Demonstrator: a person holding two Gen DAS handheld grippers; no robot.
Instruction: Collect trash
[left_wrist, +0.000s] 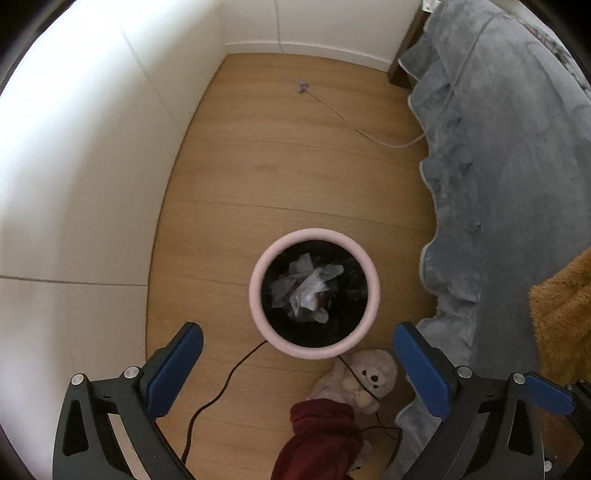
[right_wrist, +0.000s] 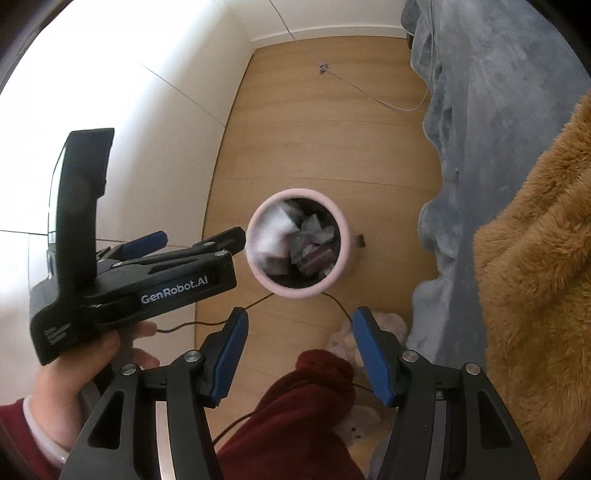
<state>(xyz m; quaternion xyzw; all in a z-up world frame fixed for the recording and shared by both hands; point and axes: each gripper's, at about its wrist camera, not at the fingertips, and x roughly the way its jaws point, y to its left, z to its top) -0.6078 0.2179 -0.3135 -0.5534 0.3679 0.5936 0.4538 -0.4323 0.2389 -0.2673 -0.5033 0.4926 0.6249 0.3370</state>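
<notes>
Left wrist view: your left gripper (left_wrist: 297, 363) is standing fully spread, gripping nothing, blue pads (left_wrist: 177, 365) flanking bare floor (left_wrist: 280, 177). Ahead, a pink-rimmed bin (left_wrist: 258, 258) is sitting on the floor, crumpled white trash (left_wrist: 306, 288) lying inside it. A plush toy (left_wrist: 364, 376) and a dark red garment (left_wrist: 321, 435) are lying just below the bin; a grey blanket (left_wrist: 509, 166) is hanging at right.

Right wrist view: your right gripper (right_wrist: 300, 356) is standing partly open, empty, above the red garment (right_wrist: 295, 406). Your left hand (right_wrist: 92, 365) is holding the other tool beside the bin (right_wrist: 343, 229), now holding the trash (right_wrist: 291, 236). A brown fleece (right_wrist: 535, 277) is lying at right.
</notes>
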